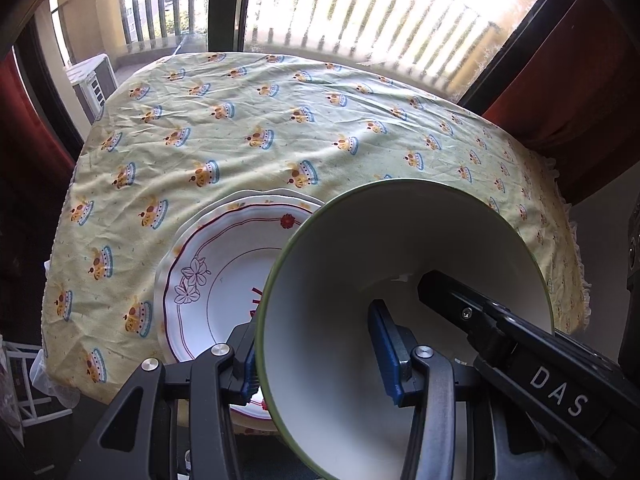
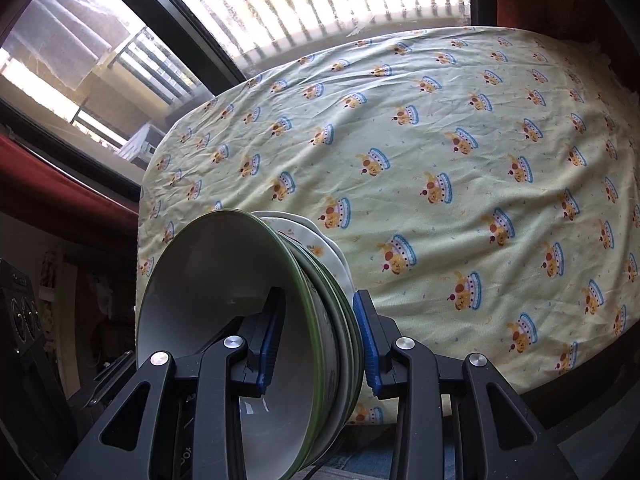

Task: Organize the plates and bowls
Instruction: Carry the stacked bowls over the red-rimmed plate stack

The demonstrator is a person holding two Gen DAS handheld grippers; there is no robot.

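A stack of white bowls with green rims (image 1: 400, 240) hangs tilted above the near edge of the table, held from both sides. My left gripper (image 1: 314, 320) is shut on the stack's left wall, one blue pad outside and one inside. My right gripper (image 2: 317, 294) is shut on the opposite wall of the bowls (image 2: 208, 280), and one of its black fingers (image 1: 452, 296) shows inside the top bowl in the left wrist view. Beneath and behind the bowls, a stack of white scalloped plates (image 1: 208, 280) with red trim lies on the cloth; its edge (image 2: 320, 236) peeks out in the right wrist view.
The table wears a pale green cloth (image 1: 280, 120) printed with cartoon figures, its frilled edge on the right. Behind it is a window with balcony railings (image 1: 360, 20) and red curtains (image 1: 580, 80). A dark device with round knobs (image 2: 24, 312) stands low on the left.
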